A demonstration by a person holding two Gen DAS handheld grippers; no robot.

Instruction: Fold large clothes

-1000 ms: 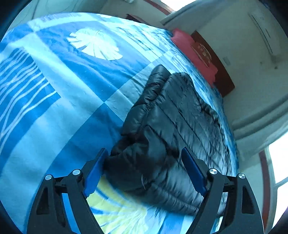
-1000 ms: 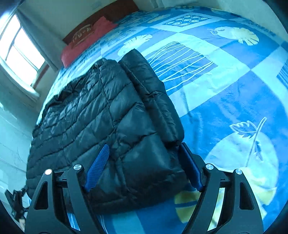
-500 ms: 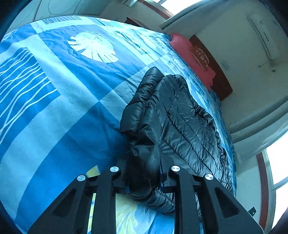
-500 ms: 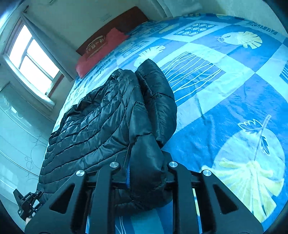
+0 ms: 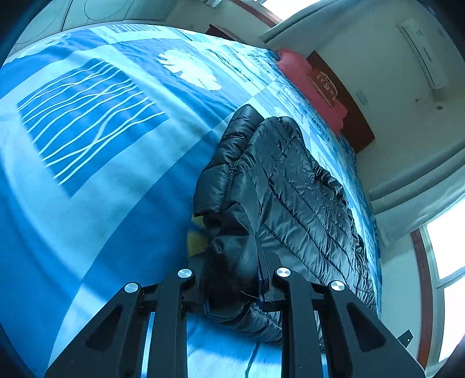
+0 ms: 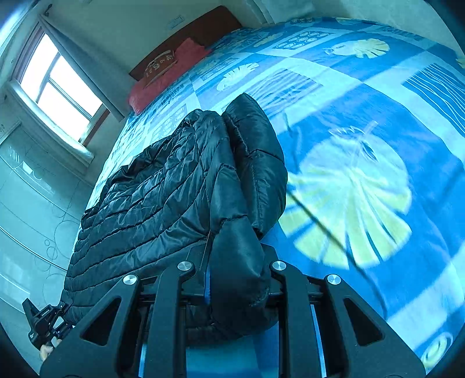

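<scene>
With both the left gripper (image 5: 232,286) and right gripper (image 6: 237,283) clamped tight on the black puffer jacket's (image 5: 290,186) near edge at frame centre, sleeves look tucked, but the lengthwise fold across the blue bedspread (image 5: 87,162) remains undone.

Left of jacket (image 5: 290,186): wide bare bedspread (image 5: 87,145), free passage.
Right of jacket: bare bedspread too, free passage.
Centre: puffy jacket lies heaped, blocking a low pass.
Head of bed: red pillow (image 6: 168,75) against headboard (image 6: 203,26).
Window side: wall (image 6: 35,197) runs just beside the mattress edge, tight.
</scene>
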